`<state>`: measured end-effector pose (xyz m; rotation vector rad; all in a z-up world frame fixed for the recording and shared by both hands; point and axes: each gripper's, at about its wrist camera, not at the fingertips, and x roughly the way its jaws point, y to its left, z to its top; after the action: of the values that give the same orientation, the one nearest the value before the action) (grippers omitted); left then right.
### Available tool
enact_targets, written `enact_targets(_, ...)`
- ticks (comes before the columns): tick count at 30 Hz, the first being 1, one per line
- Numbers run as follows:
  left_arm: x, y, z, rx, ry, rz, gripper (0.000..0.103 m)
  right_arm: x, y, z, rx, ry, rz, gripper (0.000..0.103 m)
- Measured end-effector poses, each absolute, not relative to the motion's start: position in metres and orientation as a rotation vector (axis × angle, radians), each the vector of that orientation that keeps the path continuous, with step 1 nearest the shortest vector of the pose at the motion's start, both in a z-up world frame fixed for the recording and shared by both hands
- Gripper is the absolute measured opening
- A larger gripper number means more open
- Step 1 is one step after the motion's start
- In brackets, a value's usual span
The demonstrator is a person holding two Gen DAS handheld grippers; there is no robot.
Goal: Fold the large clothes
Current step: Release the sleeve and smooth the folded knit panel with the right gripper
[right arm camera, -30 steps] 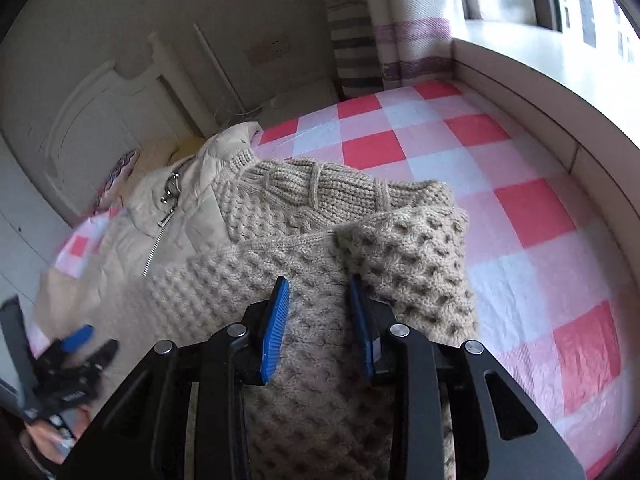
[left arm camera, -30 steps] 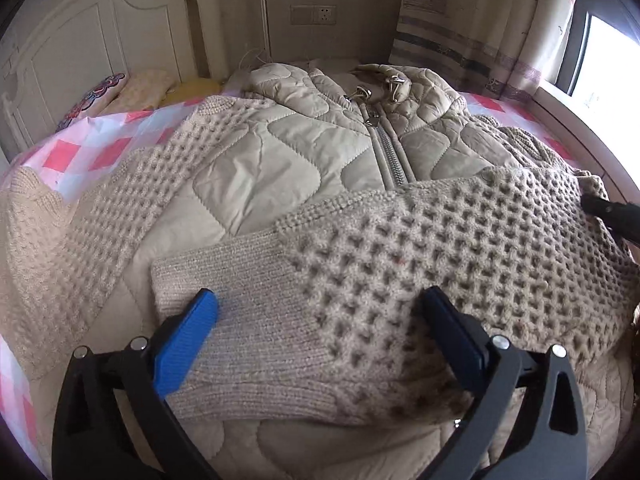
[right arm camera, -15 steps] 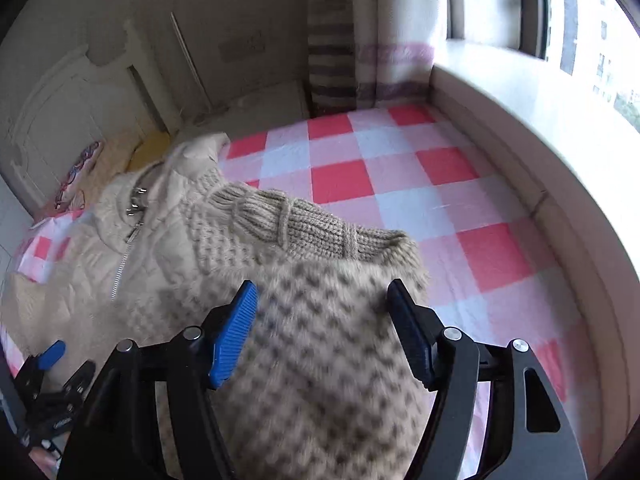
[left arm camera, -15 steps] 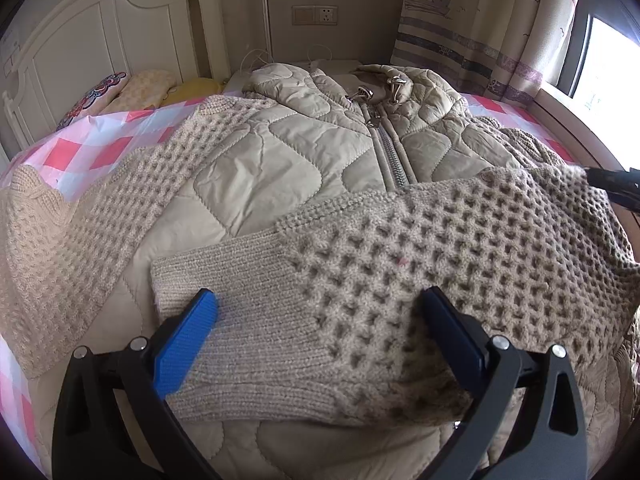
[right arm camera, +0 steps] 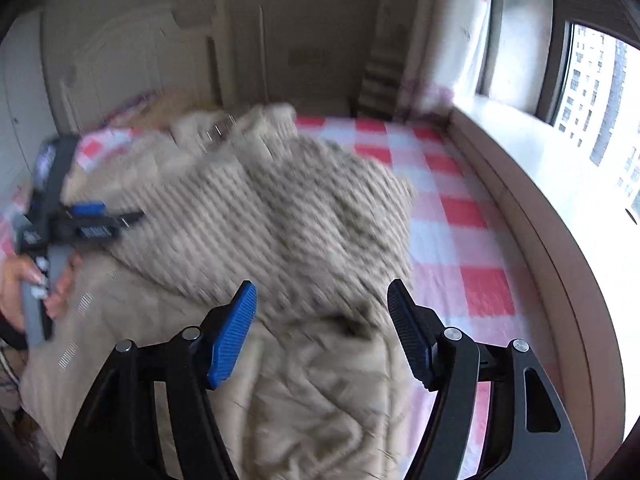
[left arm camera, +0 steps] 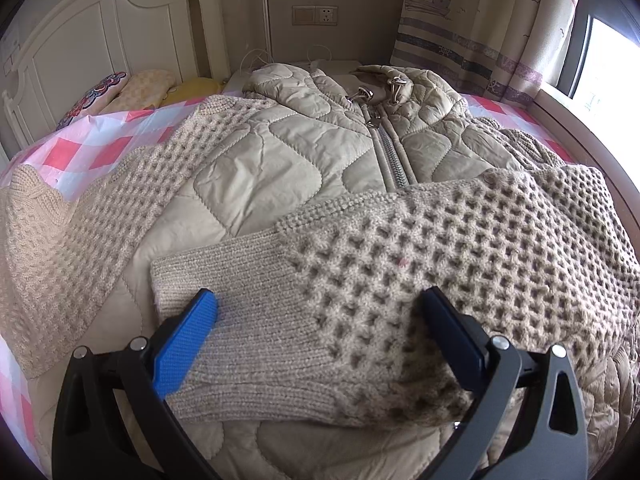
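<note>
Beige waffle-knit sleeve (left arm camera: 420, 264) lies folded across the quilted jacket (left arm camera: 304, 152), filling the centre and right of the left wrist view; its ribbed cuff (left arm camera: 236, 288) sits at lower centre. The jacket rests on the red-checked bedsheet (left arm camera: 108, 148), zipper (left arm camera: 390, 156) up the middle of the frame. The second knit sleeve (left arm camera: 112, 208) is spread flat at the left of the frame, unfolded.

Change over the last second: the right gripper (right arm camera: 320, 328), which a second ago was clamped on the knit at the fold edge, now has its jaws spread with nothing between the pads. It has drawn back, so the knit lies further up its frame and the view is motion-blurred. The folded sleeve stays where it was laid.

The left gripper (left arm camera: 320, 340) has not shifted: jaws wide apart, straddling the cuff without pinching it. In the right wrist view it appears at mid left (right arm camera: 96, 216), held by a hand (right arm camera: 24, 288).

Meaning for the task: the first sleeve fold is judged complete. The next step is likely the sleeve at frame left, then folding the jacket body.
</note>
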<state>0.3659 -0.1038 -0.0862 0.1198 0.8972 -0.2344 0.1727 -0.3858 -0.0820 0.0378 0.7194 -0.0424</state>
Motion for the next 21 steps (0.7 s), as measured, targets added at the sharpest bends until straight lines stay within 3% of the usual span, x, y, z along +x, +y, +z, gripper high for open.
enact_targets(4, 0.365, -0.103, -0.086, 0.114, 0.897, -0.239, 0.101, 0.201, -0.381, -0.117, 0.062, 0.841, -0.061, 0.067)
enact_targets(8, 0.352, -0.074, -0.071, -0.010, 0.879, -0.296, 0.101, 0.205, -0.378, -0.125, 0.047, 0.827, -0.099, 0.068)
enact_targets(14, 0.336, 0.108, -0.034, -0.542, 0.712, -0.182, 0.101, 0.198, -0.376, -0.130, 0.038, 0.812, -0.102, 0.069)
enact_targets(21, 0.365, 0.300, -0.047, -0.796, 0.711, 0.204, 0.096, 0.197, -0.378, -0.128, 0.055, 0.807, -0.089, 0.070)
